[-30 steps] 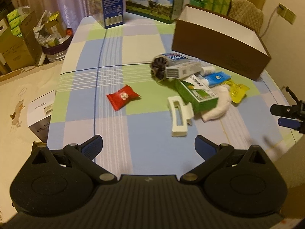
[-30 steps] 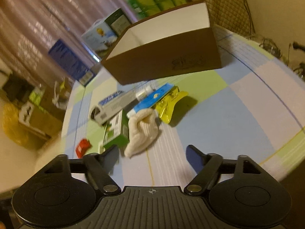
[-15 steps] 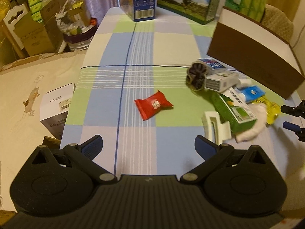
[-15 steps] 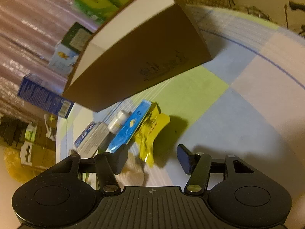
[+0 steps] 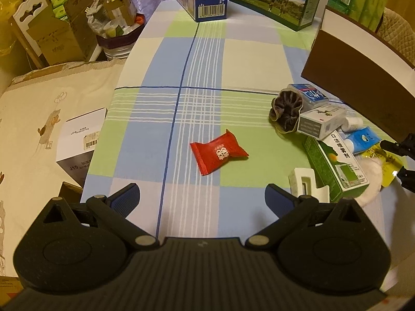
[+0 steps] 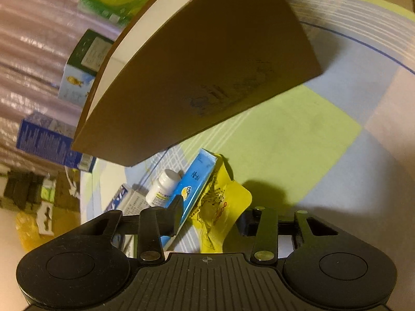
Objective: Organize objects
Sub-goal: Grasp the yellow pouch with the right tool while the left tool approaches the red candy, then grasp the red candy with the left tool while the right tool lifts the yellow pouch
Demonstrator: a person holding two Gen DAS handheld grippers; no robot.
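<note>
1. The right gripper [image 6: 207, 215] is low over the table, with its jaws set on either side of the yellow packet [image 6: 220, 207]. The jaws are part way in. I cannot tell if they are pinching it yet.
2. The yellow packet lies on the checked tablecloth [image 6: 298, 140], just in front of the brown cardboard box [image 6: 202, 77]. A blue packet [image 6: 194, 184] lies against its left side and touches the left finger. A small white bottle [image 6: 162, 186] is just past that.
3. The left gripper [image 5: 202, 197] hangs above the table with its jaws wide and nothing in them. A red candy wrapper [image 5: 219, 153] lies in front of it, apart from the pile.
4. The pile on the right has a green box [image 5: 334, 165], a white hair clip [image 5: 307, 188], a dark scrunchie [image 5: 286, 110] and more small boxes.
5. I think the step now is picking up the yellow packet. The brown box looks like where things go.
6. Next, the right jaws need to squeeze only the yellow packet and not the blue one. Then it must be lifted over the tall box wall.
</note>
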